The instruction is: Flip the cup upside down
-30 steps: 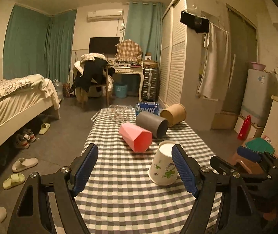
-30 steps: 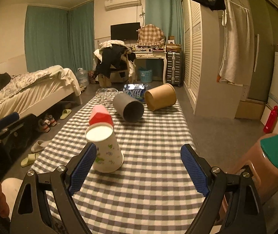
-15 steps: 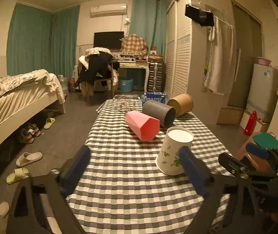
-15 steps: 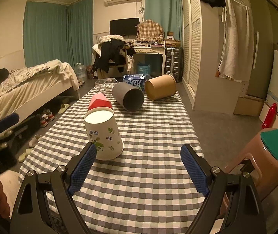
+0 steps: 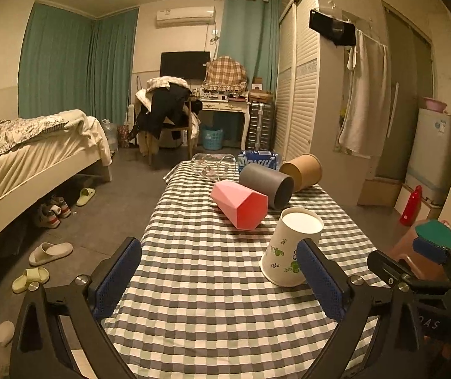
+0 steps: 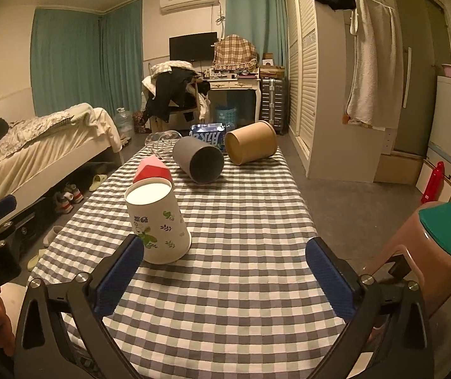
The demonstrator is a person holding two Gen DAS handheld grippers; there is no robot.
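White paper cup (image 6: 157, 221) already sitting mouth-down on the checkered table (image 6: 241, 252), around 10 o'clock off the right gripper (image 6: 222, 279). Looks basically done. Both the right and the left gripper (image 5: 217, 279) spread wide, holding nothing. Nothing left except maybe backing off.

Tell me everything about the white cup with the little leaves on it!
The white cup looks like paper, printed with green leaves and some small writing. It stands upside down on the checked tablecloth, wide mouth down, its flat white bottom facing up. The pink cup lies just behind it. Nothing holds it; both grippers' fingers are open.
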